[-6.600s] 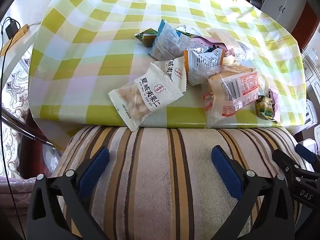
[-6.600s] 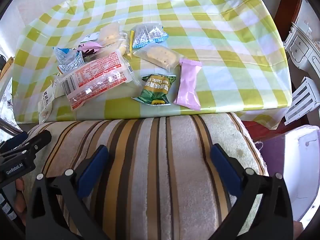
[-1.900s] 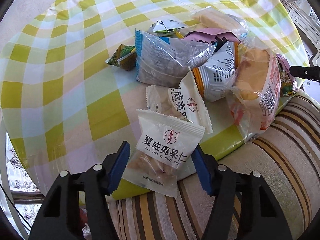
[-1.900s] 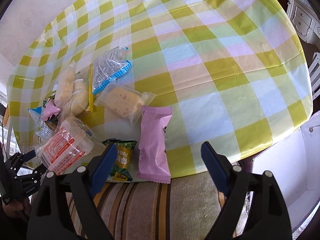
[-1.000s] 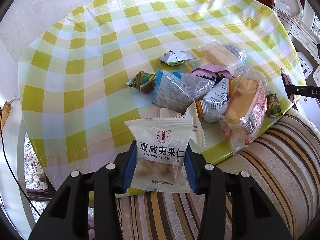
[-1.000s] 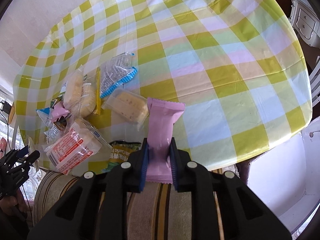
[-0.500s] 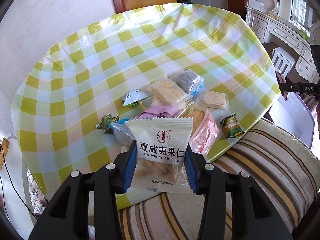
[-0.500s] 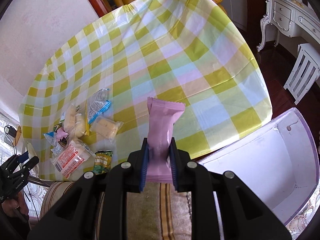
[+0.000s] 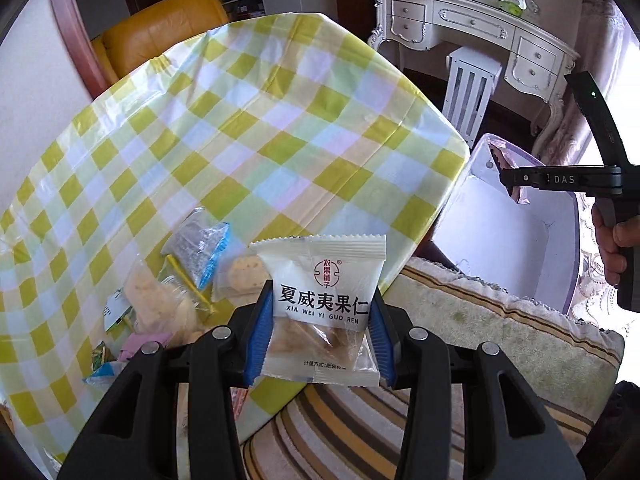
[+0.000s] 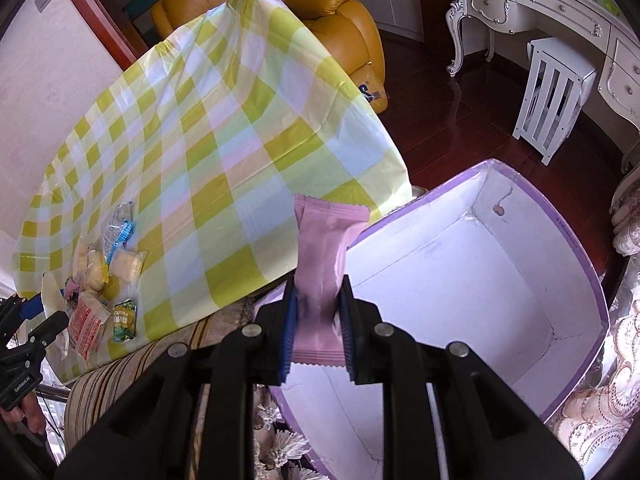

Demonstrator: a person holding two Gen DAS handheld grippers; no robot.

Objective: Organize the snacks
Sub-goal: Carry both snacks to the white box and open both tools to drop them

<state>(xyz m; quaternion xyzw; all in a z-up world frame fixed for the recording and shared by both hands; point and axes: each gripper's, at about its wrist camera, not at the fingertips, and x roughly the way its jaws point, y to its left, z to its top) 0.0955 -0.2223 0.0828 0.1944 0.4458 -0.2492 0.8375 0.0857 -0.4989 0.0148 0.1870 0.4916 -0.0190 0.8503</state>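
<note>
My left gripper (image 9: pixel 320 332) is shut on a white snack packet (image 9: pixel 320 304) with black Chinese print, held upright above the table's near edge. My right gripper (image 10: pixel 318 316) is shut on a pink snack packet (image 10: pixel 322 264) that hangs over the near wall of an open white box with a purple rim (image 10: pixel 460 280). In the left wrist view the same box (image 9: pixel 504 240) lies to the right of the table, with the right gripper (image 9: pixel 516 184) above it. Several more snack packets (image 9: pixel 188 280) lie in a pile on the checked tablecloth (image 9: pixel 240 140).
A striped cushion (image 9: pixel 480 344) lies between the table and the box. A yellow leather armchair (image 10: pixel 320 4) stands behind the table. A white dresser (image 9: pixel 480 36) and a small white stool (image 10: pixel 556 92) stand on the dark wood floor. A hand (image 9: pixel 612 240) holds the right gripper's handle.
Both grippers have swung to the right with their packets still held. The pink packet now hangs over the box instead of the table, and the snack pile has slid left in both views.
</note>
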